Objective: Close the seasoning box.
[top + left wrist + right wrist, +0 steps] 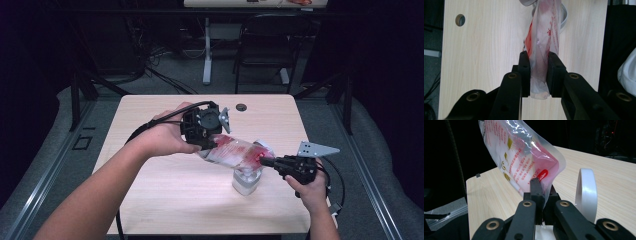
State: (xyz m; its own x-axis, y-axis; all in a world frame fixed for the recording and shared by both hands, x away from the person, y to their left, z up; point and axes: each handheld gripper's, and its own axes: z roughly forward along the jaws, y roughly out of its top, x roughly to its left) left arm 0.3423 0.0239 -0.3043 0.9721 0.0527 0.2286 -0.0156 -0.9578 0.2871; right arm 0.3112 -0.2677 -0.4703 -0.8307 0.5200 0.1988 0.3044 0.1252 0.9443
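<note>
Right, the clear plastic pouch with red print [235, 152] hangs above the pale wooden table [160, 180], stretched between my two claws over a small clear container [246, 181]; my left gripper [539, 75] squeezes its bunched end narrowly between the pads, and my right gripper [541, 192] is pinched tight on the opposite edge. To tip the contents in well, I judge I should keep the low corner directly over the container's mouth and lift the left end gently. The red lettering and gold symbols are too small to read.
</note>
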